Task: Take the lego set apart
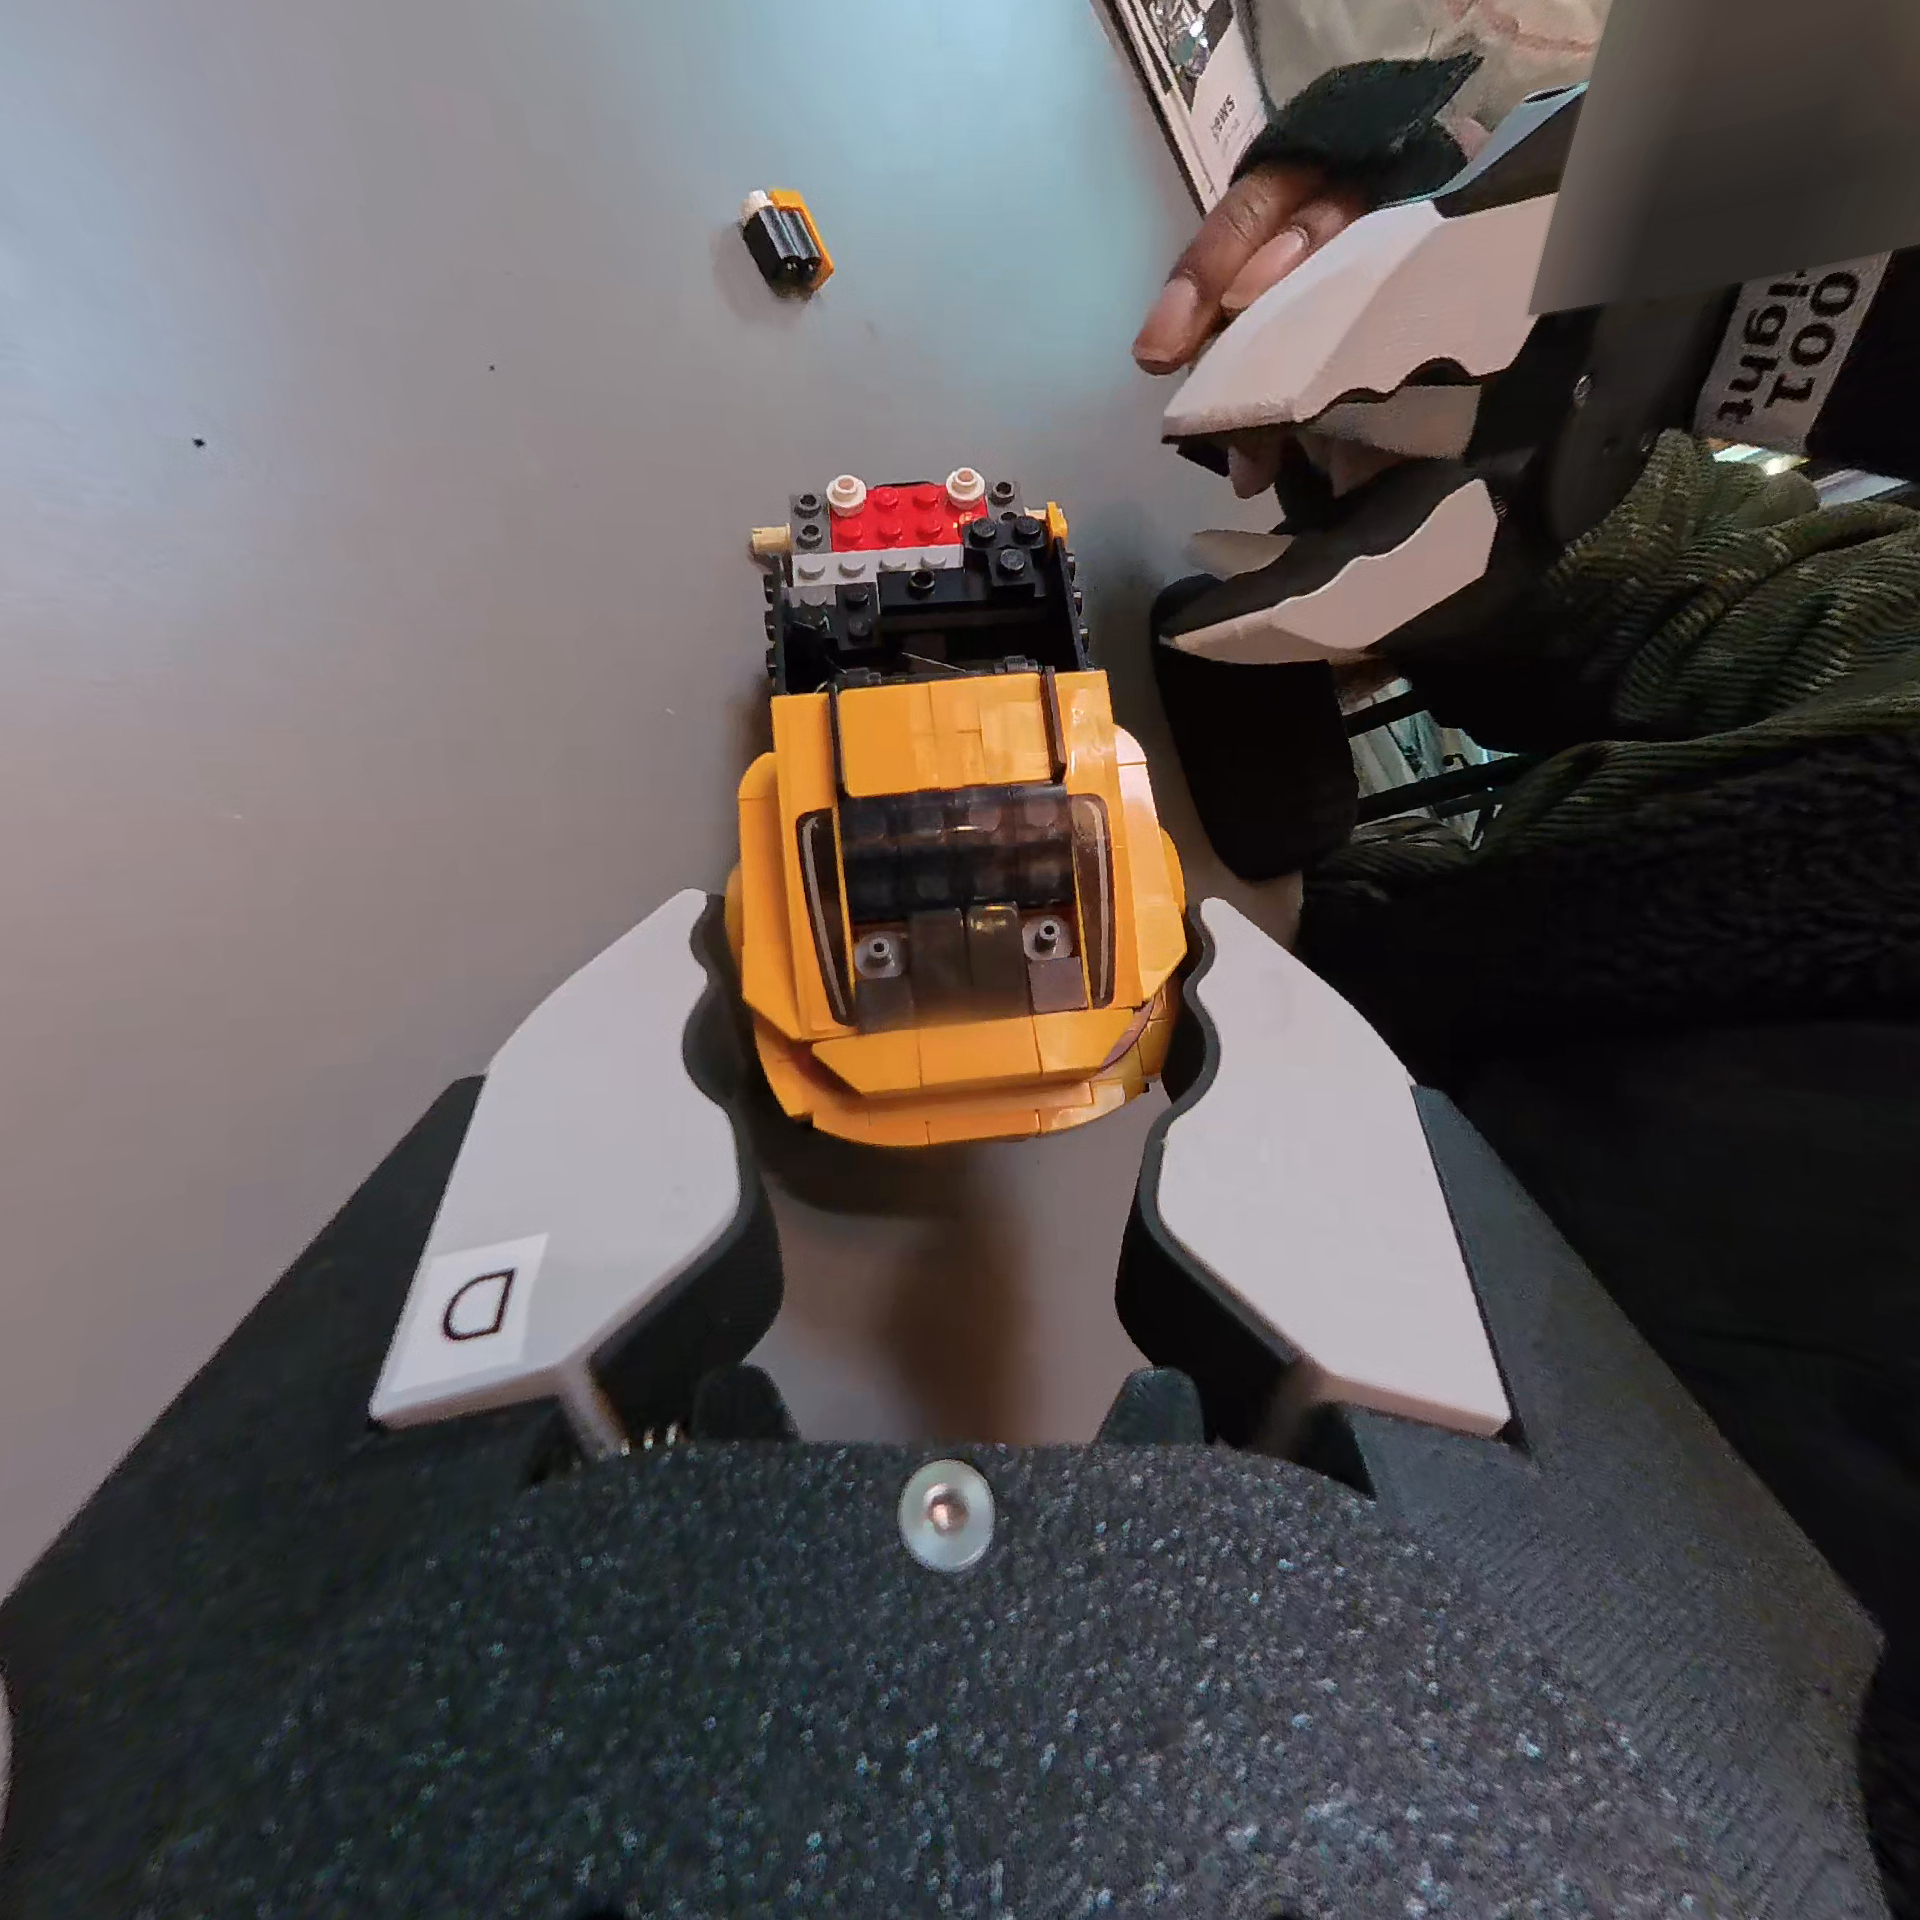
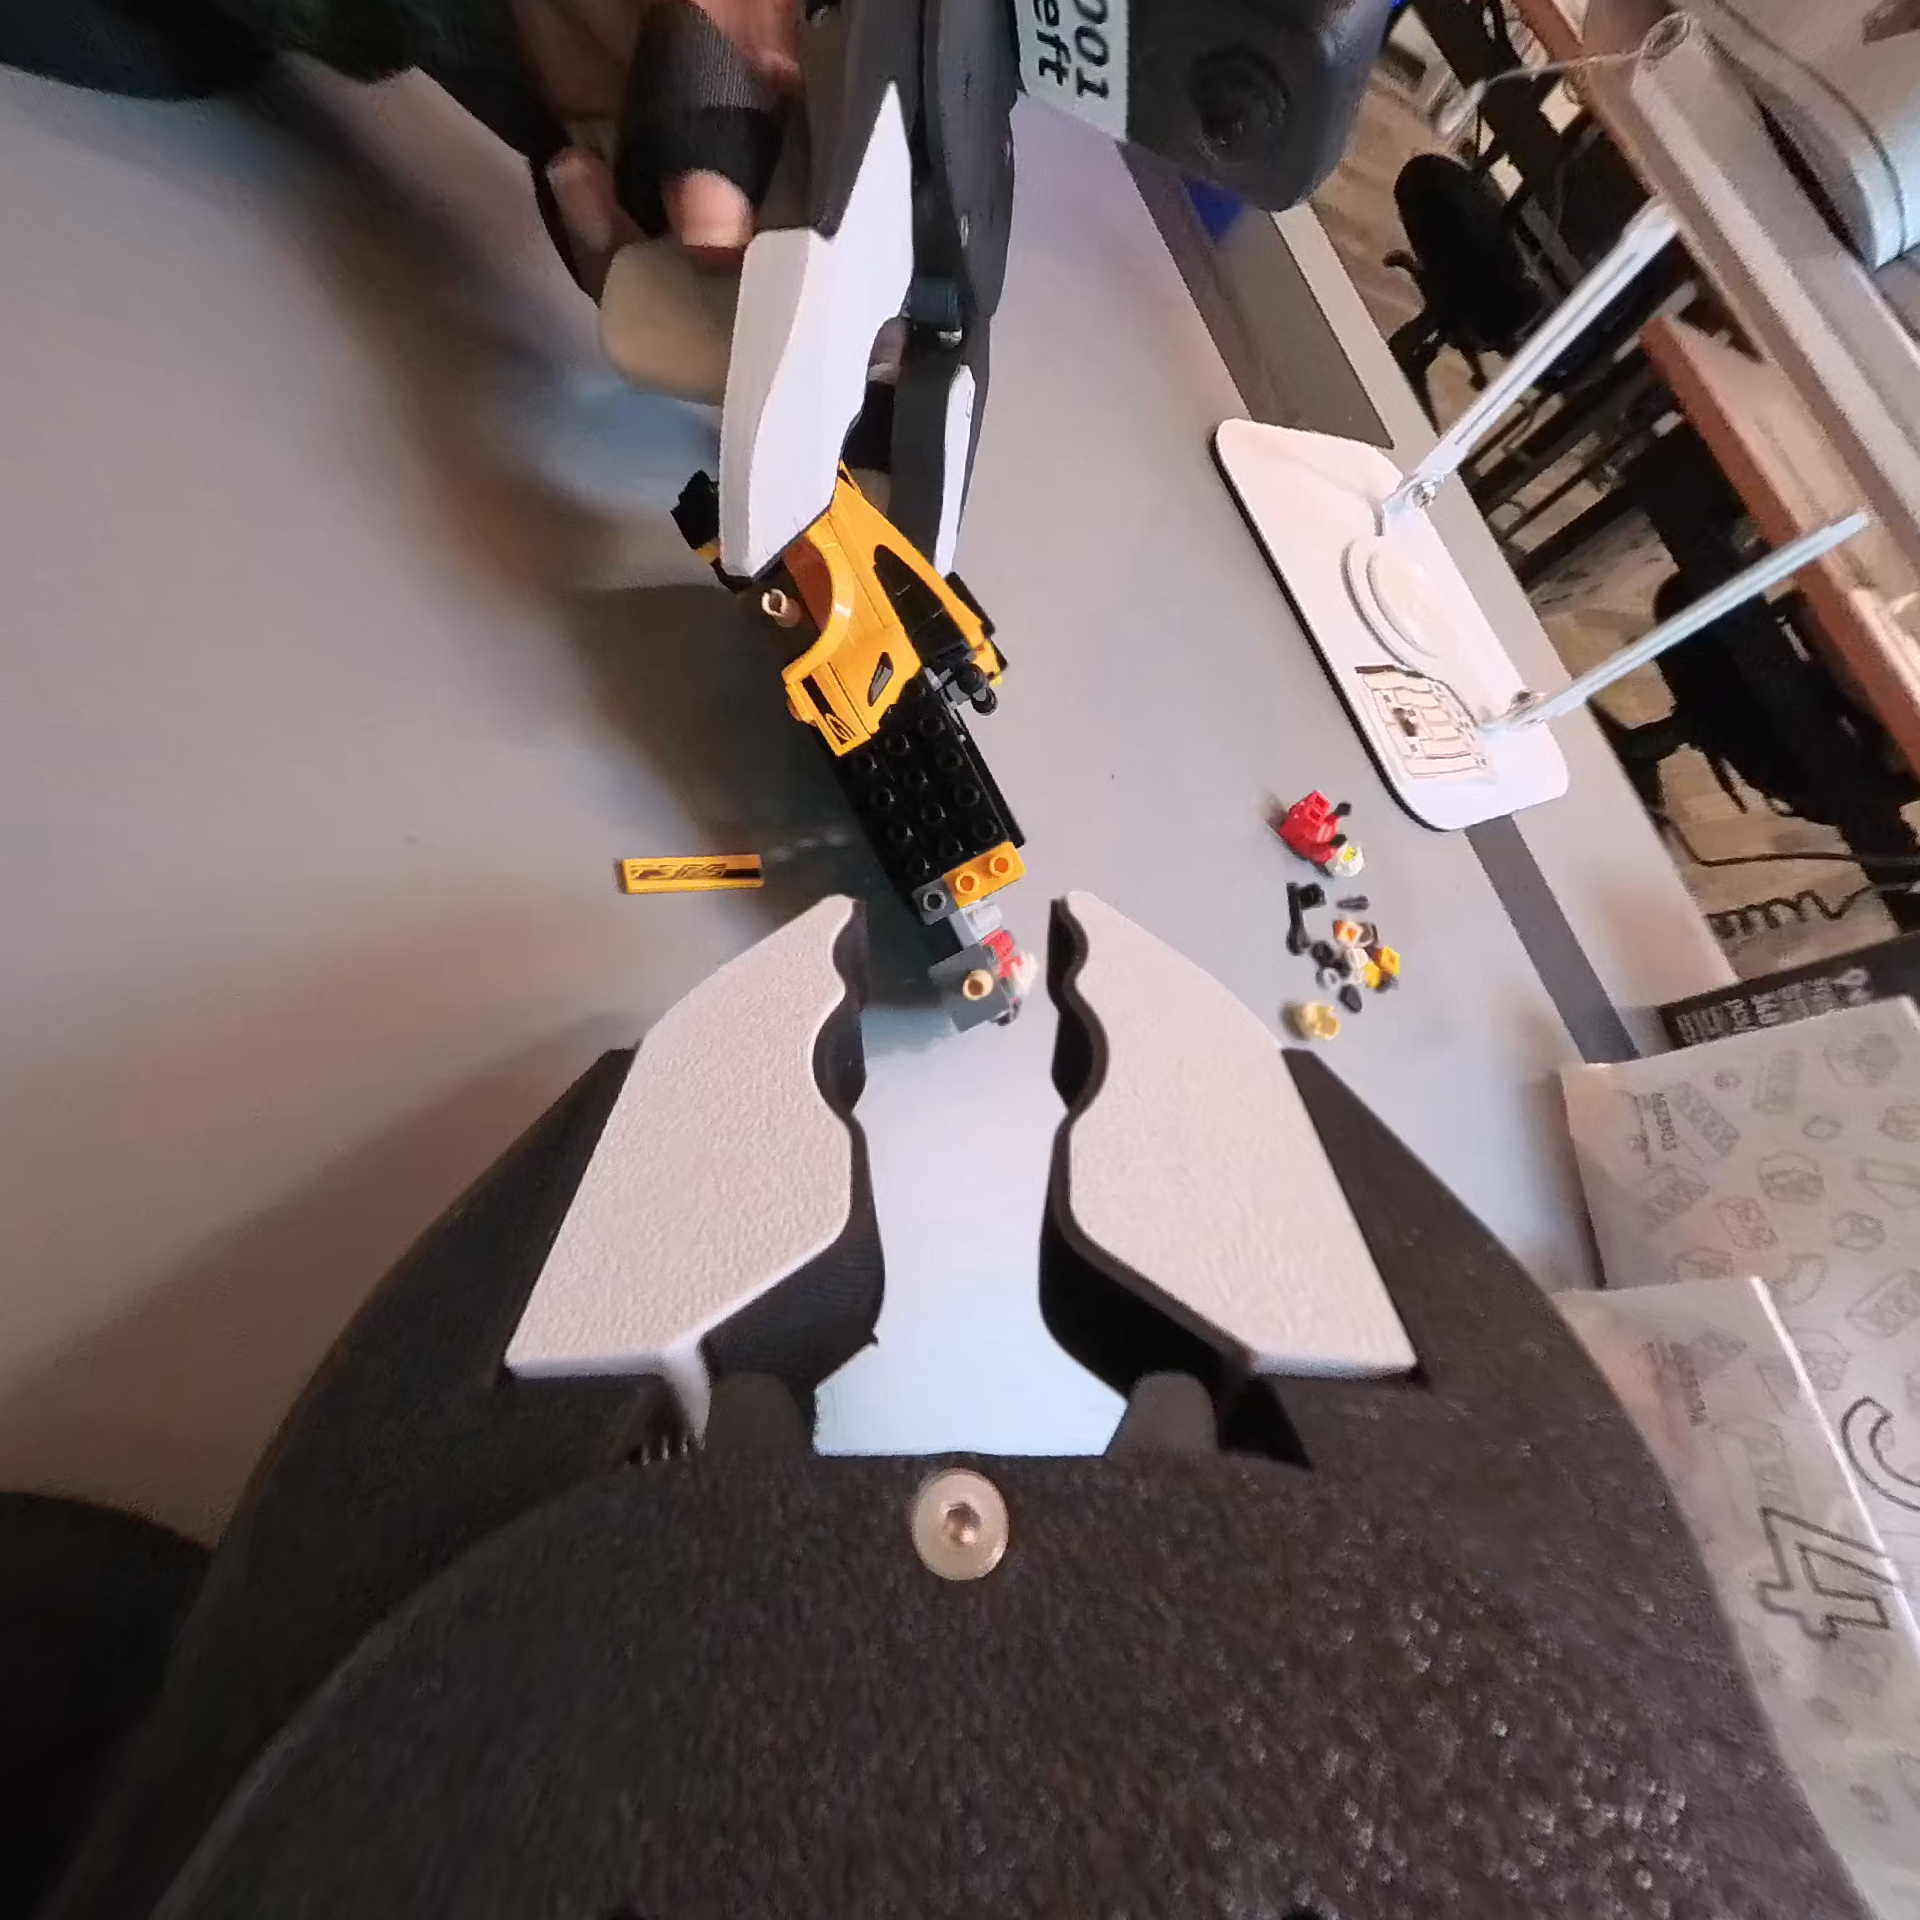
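My left gripper is shut on the yellow rear of a lego car and holds it over the grey table. The car's far end is stripped to red, grey and black bricks. In the right wrist view the car hangs from the left gripper, its black underside showing. My right gripper is open and empty. The car's stripped end sits between its fingertips without touching them. The right gripper also shows in the left wrist view, beside that end.
A small black-and-orange piece lies on the table beyond the car. A yellow flat tile lies left of it. A pile of small loose pieces and a red piece lie right. A white stand base and paper bags occupy the right side. The grippers' ends are close to 9 cm from one another. The left tips stand about 6 cm off the yellow flat tile.
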Tool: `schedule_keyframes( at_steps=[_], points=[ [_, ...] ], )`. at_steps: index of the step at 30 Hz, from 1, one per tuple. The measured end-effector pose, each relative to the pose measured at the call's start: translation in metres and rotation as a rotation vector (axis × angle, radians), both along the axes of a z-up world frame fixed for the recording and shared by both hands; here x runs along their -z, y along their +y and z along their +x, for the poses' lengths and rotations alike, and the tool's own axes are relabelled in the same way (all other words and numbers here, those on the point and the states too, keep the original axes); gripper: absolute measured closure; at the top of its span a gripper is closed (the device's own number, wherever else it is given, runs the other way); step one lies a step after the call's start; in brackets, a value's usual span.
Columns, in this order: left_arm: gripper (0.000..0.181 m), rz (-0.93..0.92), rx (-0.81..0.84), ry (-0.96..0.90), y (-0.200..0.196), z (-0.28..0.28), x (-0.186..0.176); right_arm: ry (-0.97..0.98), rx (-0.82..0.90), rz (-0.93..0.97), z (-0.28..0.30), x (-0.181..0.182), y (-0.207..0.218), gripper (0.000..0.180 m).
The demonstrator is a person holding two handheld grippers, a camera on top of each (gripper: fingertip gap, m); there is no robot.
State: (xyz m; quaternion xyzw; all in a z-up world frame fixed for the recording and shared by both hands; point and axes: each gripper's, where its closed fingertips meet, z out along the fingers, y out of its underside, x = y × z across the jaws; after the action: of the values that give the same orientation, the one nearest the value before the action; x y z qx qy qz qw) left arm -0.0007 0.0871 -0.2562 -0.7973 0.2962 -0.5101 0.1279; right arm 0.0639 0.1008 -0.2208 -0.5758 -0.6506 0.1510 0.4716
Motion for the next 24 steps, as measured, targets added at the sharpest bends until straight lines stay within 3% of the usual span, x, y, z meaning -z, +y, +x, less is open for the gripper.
schedule_keyframes(
  at_steps=[10, 13, 15, 19, 24],
  points=[
    [0.1, -0.034, -0.012, -0.033, 0.0, 0.0, -0.002, -0.259, -0.097, 0.26, -0.022, 0.032, 0.012, 0.128],
    [0.1, -0.021, 0.01, -0.042, -0.003, 0.001, -0.003, -0.281, -0.127, 0.269, -0.023, 0.035, 0.013, 0.148],
    [0.1, 0.015, 0.011, -0.038, -0.002, 0.0, -0.004, -0.294, -0.108, 0.252, -0.024, 0.034, 0.013, 0.15],
    [0.102, 0.252, -0.022, 0.033, 0.01, -0.01, -0.018, -0.384, -0.034, 0.283, -0.021, 0.034, 0.015, 0.15],
    [0.111, 0.739, -0.013, 0.255, 0.011, -0.006, -0.047, -0.435, 0.119, 0.22, -0.018, 0.03, 0.014, 0.15]
  ],
)
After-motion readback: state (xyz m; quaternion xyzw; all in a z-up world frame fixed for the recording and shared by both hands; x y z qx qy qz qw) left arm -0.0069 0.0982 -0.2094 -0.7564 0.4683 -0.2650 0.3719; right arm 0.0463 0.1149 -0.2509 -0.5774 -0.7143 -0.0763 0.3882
